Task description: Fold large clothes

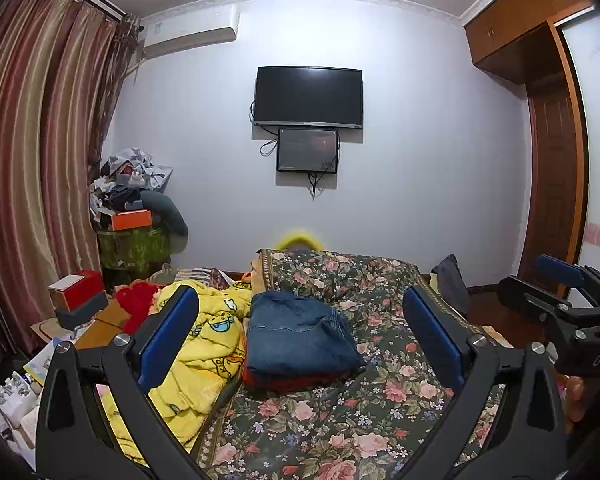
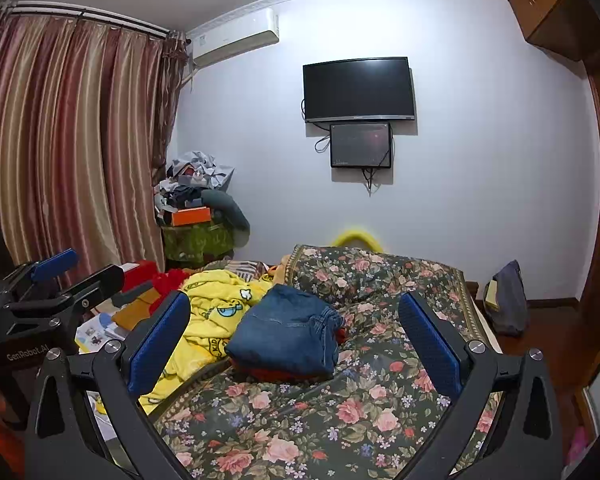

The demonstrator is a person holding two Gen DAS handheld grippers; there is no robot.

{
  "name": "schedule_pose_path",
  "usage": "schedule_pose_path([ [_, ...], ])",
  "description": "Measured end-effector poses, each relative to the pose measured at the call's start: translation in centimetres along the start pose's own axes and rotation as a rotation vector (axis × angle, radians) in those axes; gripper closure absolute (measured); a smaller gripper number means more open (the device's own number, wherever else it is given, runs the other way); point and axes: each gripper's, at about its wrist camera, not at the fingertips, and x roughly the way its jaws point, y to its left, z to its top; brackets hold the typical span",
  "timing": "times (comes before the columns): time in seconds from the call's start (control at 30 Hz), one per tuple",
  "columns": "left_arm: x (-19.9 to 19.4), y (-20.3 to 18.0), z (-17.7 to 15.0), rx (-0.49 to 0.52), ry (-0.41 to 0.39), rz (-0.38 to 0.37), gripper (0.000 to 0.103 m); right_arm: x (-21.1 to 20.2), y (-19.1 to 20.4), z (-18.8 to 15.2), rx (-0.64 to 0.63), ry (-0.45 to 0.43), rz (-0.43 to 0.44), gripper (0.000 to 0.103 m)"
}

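A folded blue denim garment (image 1: 300, 336) lies on top of a folded red one (image 1: 276, 382) on the floral bedspread (image 1: 340, 420). It also shows in the right wrist view (image 2: 288, 332). A crumpled yellow cartoon-print garment (image 1: 204, 344) lies left of it, also in the right wrist view (image 2: 216, 316). My left gripper (image 1: 300, 312) is open and empty, held back above the bed. My right gripper (image 2: 296, 316) is open and empty too. Each gripper shows at the edge of the other's view: the right one (image 1: 568, 292) and the left one (image 2: 56, 276).
A bedside table (image 1: 96, 328) with boxes and papers stands at the left by striped curtains (image 1: 40, 160). A pile of clutter (image 1: 136, 208) fills the far left corner. A TV (image 1: 308, 96) hangs on the far wall. A wooden door (image 1: 552, 184) is at the right.
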Motion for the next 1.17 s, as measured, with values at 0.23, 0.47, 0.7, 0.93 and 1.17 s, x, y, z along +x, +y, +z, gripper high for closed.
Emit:
schedule_pose_path([
  [0.23, -0.07, -0.24, -0.06, 0.001, 0.008, -0.028, 0.001, -0.05, 0.05, -0.20, 0.002, 0.000, -0.003, 0.000],
  [0.47, -0.17, -0.78, 0.01, 0.017, 0.012, -0.043, 0.001, -0.14, -0.10, -0.20, 0.010, 0.002, -0.008, 0.000],
  [0.7, -0.18, -0.77, 0.06, 0.010, 0.023, -0.048, 0.001, -0.21, -0.16, -0.25, 0.008, 0.000, -0.011, 0.000],
  [0.93, -0.11, -0.57, 0.05, 0.000, 0.034, -0.065, 0.001, 0.02, -0.27, -0.17, 0.015, 0.005, -0.014, 0.000],
  [1.17, 0.01, -0.65, -0.10, -0.002, 0.039, -0.064, 0.001, 0.29, -0.17, -0.29, 0.020, 0.014, -0.016, 0.000],
])
